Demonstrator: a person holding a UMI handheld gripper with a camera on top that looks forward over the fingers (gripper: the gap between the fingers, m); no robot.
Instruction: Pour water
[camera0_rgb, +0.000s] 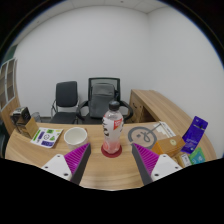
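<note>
No legible text; bottle (113, 126) label (white and red) shows print, too small to read.

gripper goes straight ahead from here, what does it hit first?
Probably the bottle: it stands upright on the table between the open gripper fingers, just ahead. Exact depth is unclear.

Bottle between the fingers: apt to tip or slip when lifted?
The bottle stands upright on the table, tall and narrow, so a push near its cap would probably tip it. Its pink lower part suggests liquid, so likely some weight low down. The label looks smooth, perhaps slippery. It stands between the open gripper fingers.
</note>
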